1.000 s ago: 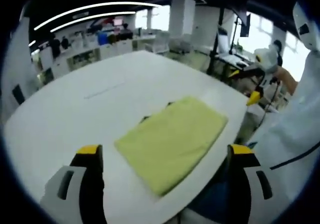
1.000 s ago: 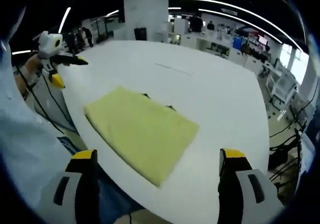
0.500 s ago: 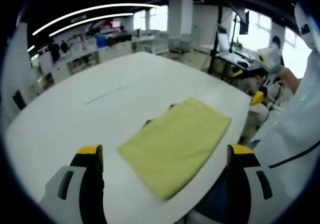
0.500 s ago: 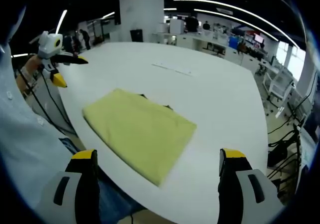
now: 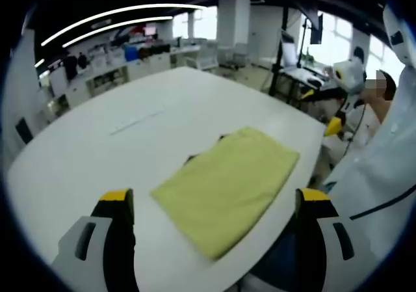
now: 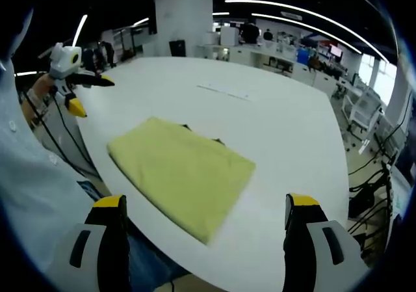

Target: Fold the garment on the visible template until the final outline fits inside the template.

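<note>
Folded yellow garment (image 5: 226, 186) is lying flat on the white table (image 5: 97, 155), near the table's edge by the person. Dark template corners (image 6: 201, 133) are peeking out at garment's far side. L gripper (image 5: 211, 201) & R gripper (image 6: 205, 207) are being held above the table w/ jaws spread wide, gripping nothing.

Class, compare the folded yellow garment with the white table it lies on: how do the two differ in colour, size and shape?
The folded yellow garment is pale yellow; the white table is plain white. The garment is a small rectangle; the table is far larger, with a rounded edge. The garment looks soft, with dark bits peeking out along its far edge; the table is smooth. Both lie flat.
</note>
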The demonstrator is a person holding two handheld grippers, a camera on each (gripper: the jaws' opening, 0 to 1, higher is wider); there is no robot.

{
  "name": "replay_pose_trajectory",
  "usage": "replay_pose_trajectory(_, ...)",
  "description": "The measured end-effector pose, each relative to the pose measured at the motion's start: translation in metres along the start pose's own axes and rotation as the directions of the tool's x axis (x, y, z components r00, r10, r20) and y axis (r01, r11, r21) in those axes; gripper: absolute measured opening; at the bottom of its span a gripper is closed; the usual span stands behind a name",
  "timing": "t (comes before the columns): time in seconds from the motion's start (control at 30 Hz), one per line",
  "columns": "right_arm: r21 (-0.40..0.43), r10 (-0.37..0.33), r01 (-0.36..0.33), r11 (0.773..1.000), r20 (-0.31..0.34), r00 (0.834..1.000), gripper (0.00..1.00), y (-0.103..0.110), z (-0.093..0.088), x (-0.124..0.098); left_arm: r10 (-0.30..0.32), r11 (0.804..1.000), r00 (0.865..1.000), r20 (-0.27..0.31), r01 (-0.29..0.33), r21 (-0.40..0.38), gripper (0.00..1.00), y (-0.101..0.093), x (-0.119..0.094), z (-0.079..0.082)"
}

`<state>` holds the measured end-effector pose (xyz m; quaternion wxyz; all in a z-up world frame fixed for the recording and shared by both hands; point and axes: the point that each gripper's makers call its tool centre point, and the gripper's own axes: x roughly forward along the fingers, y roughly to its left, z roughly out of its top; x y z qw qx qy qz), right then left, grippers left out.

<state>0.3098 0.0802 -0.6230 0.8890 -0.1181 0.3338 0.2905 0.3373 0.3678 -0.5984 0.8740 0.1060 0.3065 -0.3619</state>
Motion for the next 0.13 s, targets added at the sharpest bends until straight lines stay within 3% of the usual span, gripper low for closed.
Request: replay_pose_trajectory(0.13,0.0,0.006,-0.006,1.0,-0.008,1.0,1.0,0.001,-0.0017,0.0011,-0.002,1.0,1.0,-0.011,0.002,0.005,0.99,-0.0017,0.0007,-0.0016)
